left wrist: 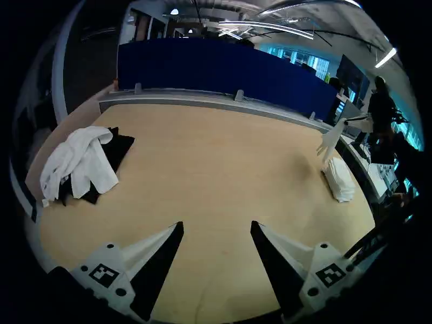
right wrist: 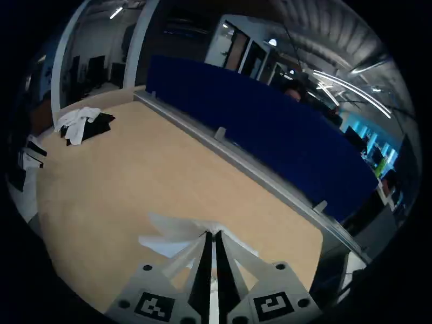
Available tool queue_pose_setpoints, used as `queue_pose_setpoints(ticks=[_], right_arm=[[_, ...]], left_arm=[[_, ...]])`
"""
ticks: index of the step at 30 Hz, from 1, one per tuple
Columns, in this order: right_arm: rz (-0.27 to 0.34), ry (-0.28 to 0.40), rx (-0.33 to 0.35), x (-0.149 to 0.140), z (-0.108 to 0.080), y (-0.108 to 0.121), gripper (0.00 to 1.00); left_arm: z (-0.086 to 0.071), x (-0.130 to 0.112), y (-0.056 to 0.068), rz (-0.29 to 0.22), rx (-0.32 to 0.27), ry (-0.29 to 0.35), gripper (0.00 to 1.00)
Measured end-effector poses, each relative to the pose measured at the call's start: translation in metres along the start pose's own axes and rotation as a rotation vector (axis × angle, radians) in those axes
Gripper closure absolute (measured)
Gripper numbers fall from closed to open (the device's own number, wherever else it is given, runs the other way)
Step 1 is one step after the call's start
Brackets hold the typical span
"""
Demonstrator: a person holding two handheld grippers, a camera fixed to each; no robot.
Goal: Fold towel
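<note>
In the left gripper view, the left gripper point(left wrist: 216, 227) hangs over a pale wooden table point(left wrist: 216, 156). Its jaws stand wide apart with nothing between them, and bare tabletop shows in the gap. A folded white towel point(left wrist: 340, 179) lies near the table's right edge. The right gripper point(left wrist: 328, 144) hangs just above the towel's far end, its white fingers pointing down toward it. At this range it is unclear whether they touch the cloth. Far off at the table's left edge sits a loose pile point(left wrist: 81, 162) of white and black cloth, well apart from the towel. A blue partition point(left wrist: 227, 70) runs along the table's far side. A person point(left wrist: 380, 102) stands beyond the right end of it.

In the right gripper view, the right gripper point(right wrist: 211, 235) has its jaws drawn almost together, leaving only a thin slit. The towel point(right wrist: 167, 240) lies on the table point(right wrist: 135, 178) right under and around the fingertips, its white layers fanning out to the left. Whether the tips pinch any cloth cannot be told. The pile point(right wrist: 81, 123) rests at the far left corner. The partition point(right wrist: 270, 124) runs diagonally along the right side of the table.
</note>
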State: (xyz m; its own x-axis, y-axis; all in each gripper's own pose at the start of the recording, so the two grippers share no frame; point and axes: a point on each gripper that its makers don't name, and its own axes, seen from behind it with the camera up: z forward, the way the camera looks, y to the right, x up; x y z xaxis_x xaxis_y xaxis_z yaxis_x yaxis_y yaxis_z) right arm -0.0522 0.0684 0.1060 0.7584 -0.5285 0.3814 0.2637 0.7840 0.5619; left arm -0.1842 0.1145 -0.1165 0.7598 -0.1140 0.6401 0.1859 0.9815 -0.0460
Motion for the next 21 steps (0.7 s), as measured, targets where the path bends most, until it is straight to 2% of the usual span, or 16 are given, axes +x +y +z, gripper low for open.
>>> queue_pose_setpoints(ticks=[3, 9, 21], right_arm=[[0.015, -0.011, -0.020, -0.009, -0.001, 0.021, 0.96], [0.045, -0.018, -0.043, -0.021, -0.002, 0.045, 0.96], [0.055, -0.044, -0.065, -0.043, -0.020, 0.052, 0.96]], left_arm=[[0.002, 0.000, 0.003, 0.002, 0.000, -0.004, 0.08], [0.003, 0.003, 0.008, 0.006, -0.001, -0.007, 0.08], [0.002, 0.012, 0.016, 0.024, -0.010, -0.003, 0.08]])
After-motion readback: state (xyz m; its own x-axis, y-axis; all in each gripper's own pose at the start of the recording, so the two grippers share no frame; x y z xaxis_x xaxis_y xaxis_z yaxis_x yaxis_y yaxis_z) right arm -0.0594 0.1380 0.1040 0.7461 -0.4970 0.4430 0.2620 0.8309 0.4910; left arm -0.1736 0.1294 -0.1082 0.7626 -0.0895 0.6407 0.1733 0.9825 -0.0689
